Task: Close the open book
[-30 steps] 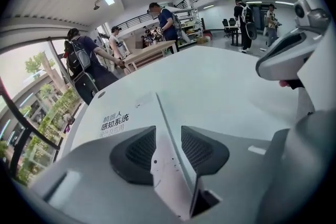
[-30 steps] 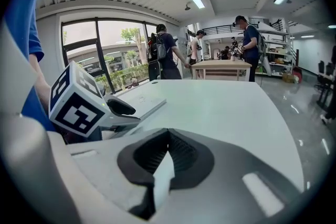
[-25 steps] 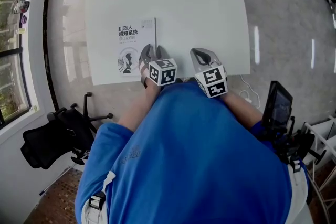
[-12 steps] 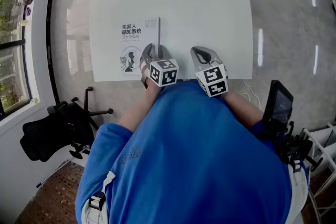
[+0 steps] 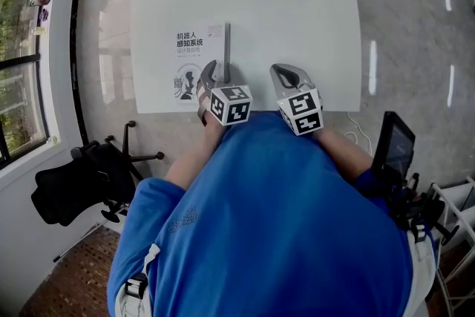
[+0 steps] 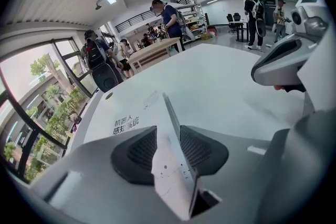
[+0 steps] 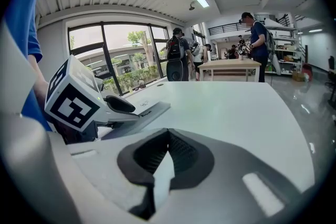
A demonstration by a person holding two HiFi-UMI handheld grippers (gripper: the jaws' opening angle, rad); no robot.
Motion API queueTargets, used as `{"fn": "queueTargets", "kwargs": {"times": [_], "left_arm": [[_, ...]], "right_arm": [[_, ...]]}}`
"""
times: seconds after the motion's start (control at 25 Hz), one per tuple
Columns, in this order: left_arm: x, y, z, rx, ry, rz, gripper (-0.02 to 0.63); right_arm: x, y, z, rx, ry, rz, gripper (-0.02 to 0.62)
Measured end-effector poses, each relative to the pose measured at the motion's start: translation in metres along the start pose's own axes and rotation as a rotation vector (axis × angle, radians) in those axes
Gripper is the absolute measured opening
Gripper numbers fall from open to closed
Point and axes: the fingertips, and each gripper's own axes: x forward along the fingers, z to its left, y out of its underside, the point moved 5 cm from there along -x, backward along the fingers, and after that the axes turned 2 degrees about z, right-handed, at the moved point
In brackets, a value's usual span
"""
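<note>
the book (image 5: 199, 59) looks already shut, cover up on the table (image 5: 297, 4), so the sound move is to let go gently and lift clear without dragging it. the left gripper (image 5: 214, 72) straddles the book's right edge unclamped, its jaws having just been closing slightly. the right gripper (image 5: 286, 74), clenched on nothing, sits off to the book's right.
</note>
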Motion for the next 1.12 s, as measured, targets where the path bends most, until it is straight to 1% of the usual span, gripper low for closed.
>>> {"fn": "queueTargets", "kwargs": {"times": [0.2,0.32,0.4,0.52,0.72,0.84,0.96,1.0,1.12], "left_arm": [[-0.006,-0.005,0.003,0.032,0.011,-0.006,0.114],[-0.01,-0.007,0.006,0.033,0.016,-0.012,0.08],[-0.013,-0.002,0.016,0.025,0.02,-0.016,0.066],[-0.017,0.015,0.036,0.005,0.022,-0.024,0.035],[-0.024,0.022,0.046,-0.057,0.048,-0.047,0.014],[-0.028,0.022,0.069,-0.102,0.075,-0.066,0.012],[-0.034,0.033,0.11,-0.14,0.102,-0.088,0.011],[-0.035,0.032,0.113,-0.151,0.111,-0.093,0.011],[-0.039,0.021,0.099,-0.17,0.138,-0.106,0.011]], "right_arm": [[0.001,-0.006,0.007,-0.005,-0.016,-0.013,0.003],[0.001,-0.007,0.008,-0.009,-0.02,-0.017,0.003],[0.006,-0.007,0.016,-0.015,-0.017,-0.02,0.003],[0.017,-0.006,0.036,-0.025,-0.014,-0.031,0.003],[0.019,0.005,0.044,-0.033,-0.028,-0.023,0.003],[0.029,-0.009,0.057,-0.038,-0.036,-0.022,0.003],[0.049,-0.03,0.086,-0.045,-0.033,-0.025,0.003],[0.05,-0.033,0.087,-0.044,-0.029,-0.027,0.003],[0.041,-0.026,0.071,-0.023,-0.013,-0.03,0.003]]}}
